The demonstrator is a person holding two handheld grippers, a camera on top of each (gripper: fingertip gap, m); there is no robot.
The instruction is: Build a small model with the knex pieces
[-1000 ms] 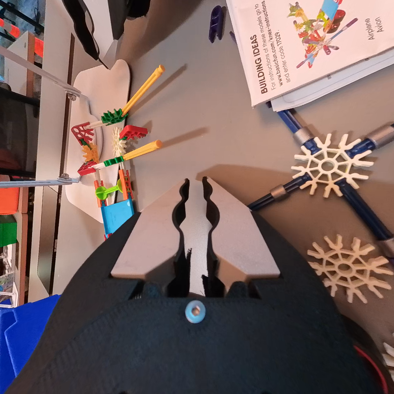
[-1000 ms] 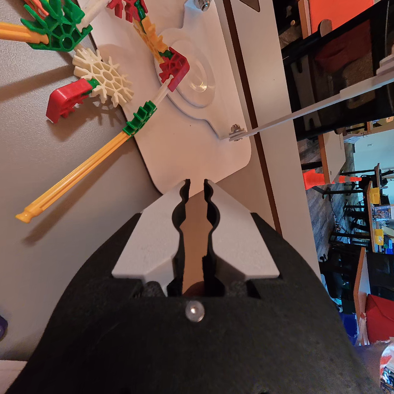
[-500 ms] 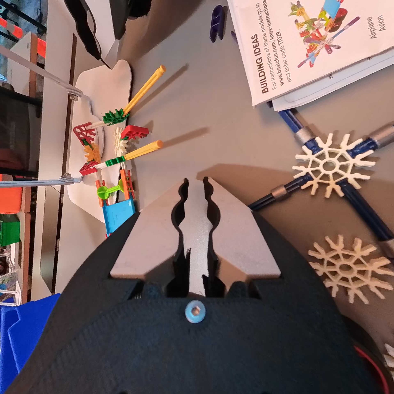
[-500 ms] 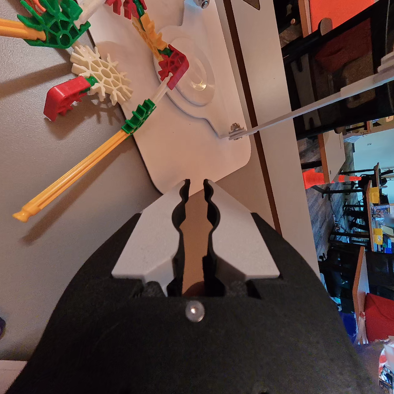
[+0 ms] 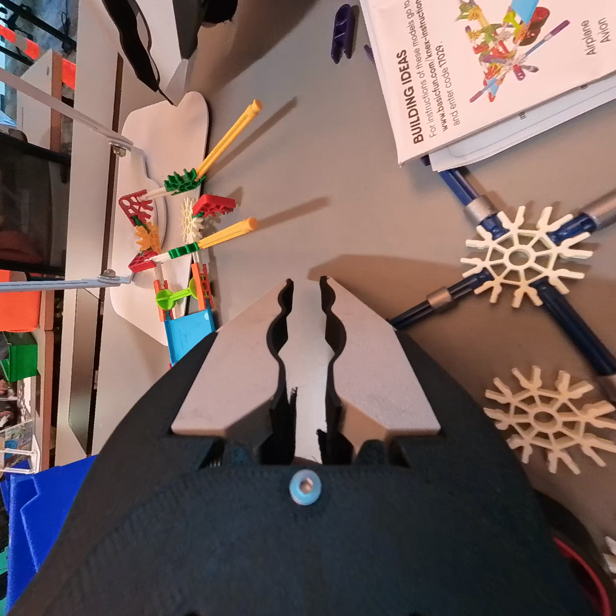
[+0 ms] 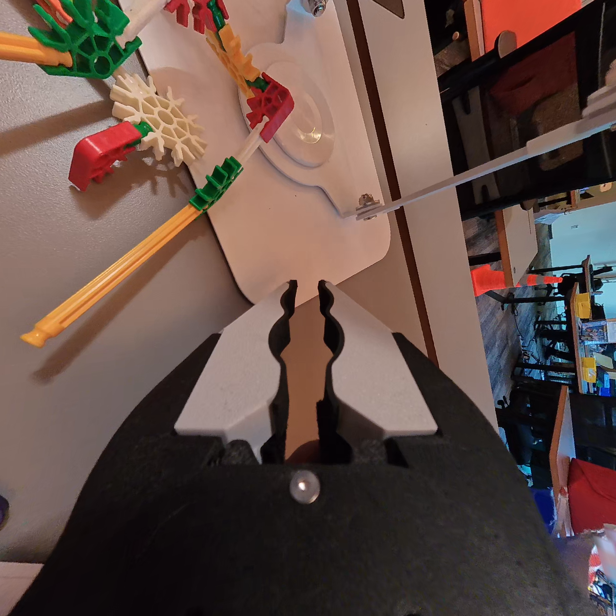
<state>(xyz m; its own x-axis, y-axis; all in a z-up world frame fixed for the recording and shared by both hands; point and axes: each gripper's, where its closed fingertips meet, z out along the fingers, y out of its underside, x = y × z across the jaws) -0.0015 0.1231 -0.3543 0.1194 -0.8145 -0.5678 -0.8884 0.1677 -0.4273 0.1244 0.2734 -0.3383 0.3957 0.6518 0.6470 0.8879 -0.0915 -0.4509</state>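
Observation:
My left gripper (image 5: pixel 306 283) hovers over the grey table with its jaws a narrow gap apart and empty. A colourful toy rod-and-connector model (image 5: pixel 186 233) with two yellow rods (image 5: pixel 226 233) and a blue panel (image 5: pixel 190 333) lies to its upper left on a white plate (image 5: pixel 160 133). Cream snowflake connectors (image 5: pixel 523 256) on blue rods (image 5: pixel 440 298) lie to its right. My right gripper (image 6: pixel 307 283) is also slightly open and empty, its tips at the corner of the white plate (image 6: pixel 300 233). The model's yellow rod (image 6: pixel 110 276), green connector (image 6: pixel 216 185) and white snowflake (image 6: pixel 160 120) lie to its upper left.
A printed booklet (image 5: pixel 500 66) and a purple piece (image 5: pixel 341 33) lie at the far side. A loose cream snowflake (image 5: pixel 546 416) lies at right, and a blue bin (image 5: pixel 33 516) stands at lower left. Metal bracket arms (image 6: pixel 483 173) run off the plate past the table edge.

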